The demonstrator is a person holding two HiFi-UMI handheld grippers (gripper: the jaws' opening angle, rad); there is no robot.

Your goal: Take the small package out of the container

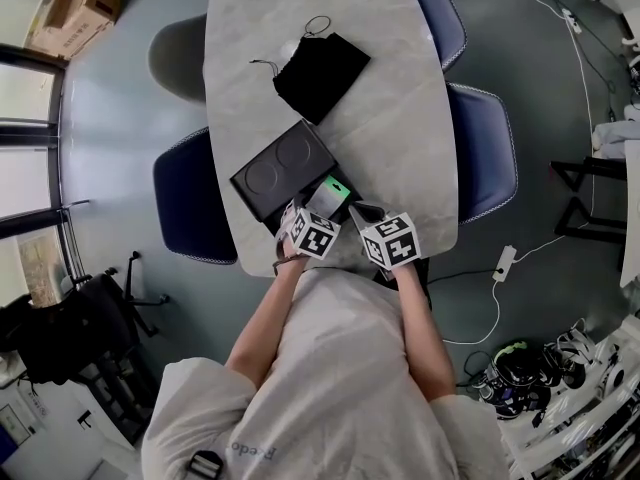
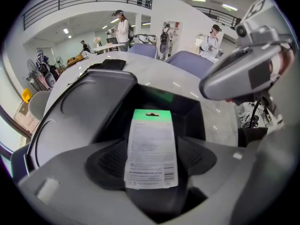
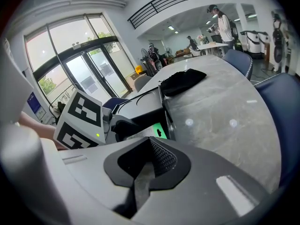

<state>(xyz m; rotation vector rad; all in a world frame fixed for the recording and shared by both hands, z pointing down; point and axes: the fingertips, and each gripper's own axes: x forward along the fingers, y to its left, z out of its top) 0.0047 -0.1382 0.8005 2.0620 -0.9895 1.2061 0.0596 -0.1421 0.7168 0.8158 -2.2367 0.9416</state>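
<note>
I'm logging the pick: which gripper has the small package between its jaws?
The left gripper: the green-topped package stands between its open jaws, while the right gripper is shut and empty.

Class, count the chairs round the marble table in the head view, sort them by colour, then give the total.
Blue chairs: 3
Grey chair: 1
Total: 4
</note>
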